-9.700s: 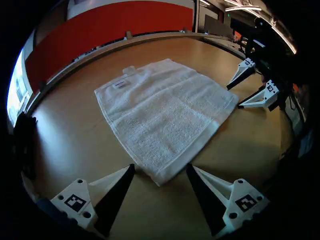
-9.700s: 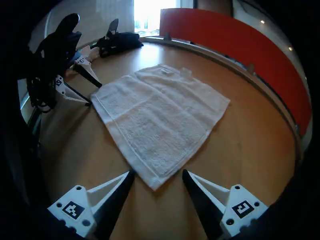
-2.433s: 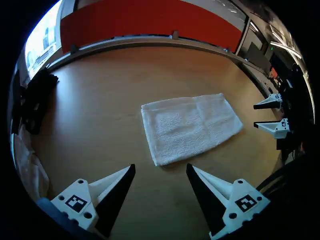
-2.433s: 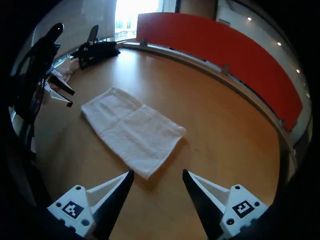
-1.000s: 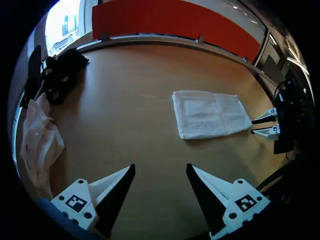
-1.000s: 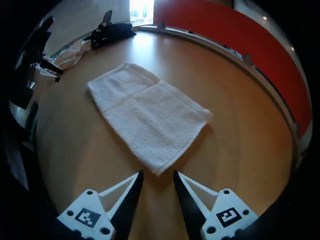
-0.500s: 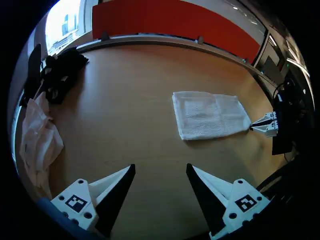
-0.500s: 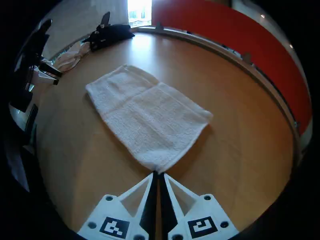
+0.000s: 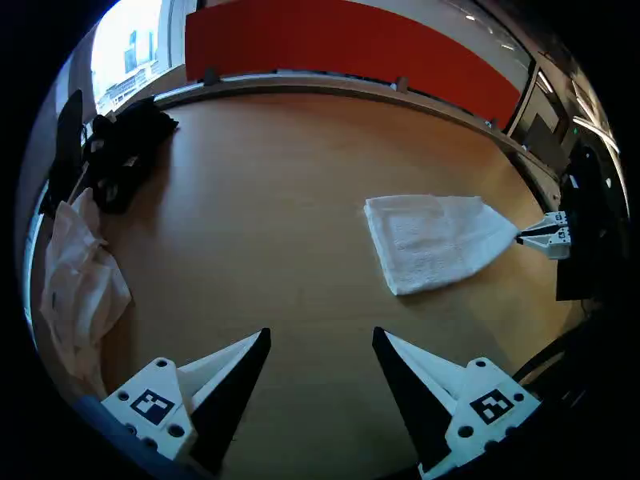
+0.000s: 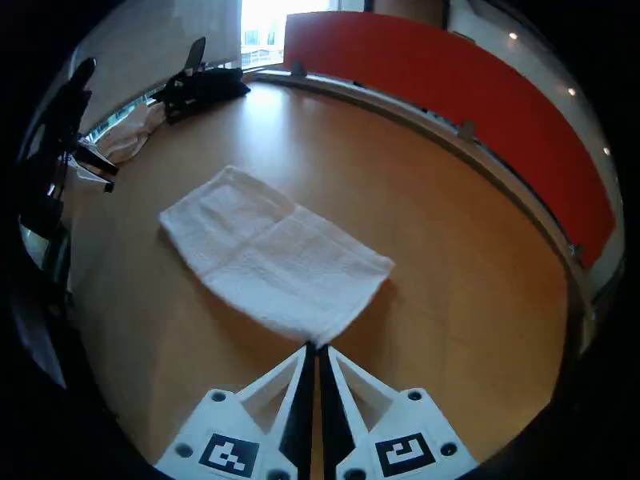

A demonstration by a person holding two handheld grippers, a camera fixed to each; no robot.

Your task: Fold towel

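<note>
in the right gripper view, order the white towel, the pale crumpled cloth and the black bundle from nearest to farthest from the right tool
1. white towel: straight ahead, its near corner pinched in the right tool.
2. pale crumpled cloth: far off on the left.
3. black bundle: beyond the cloth, at the upper left.

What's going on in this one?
A white towel is being folded on a wooden table. It already lies folded over. The right hand-held gripper is shut on the towel's near corner, which is drawn out to a point. The left hand-held gripper is open, holds nothing and is apart from the towel.
</note>
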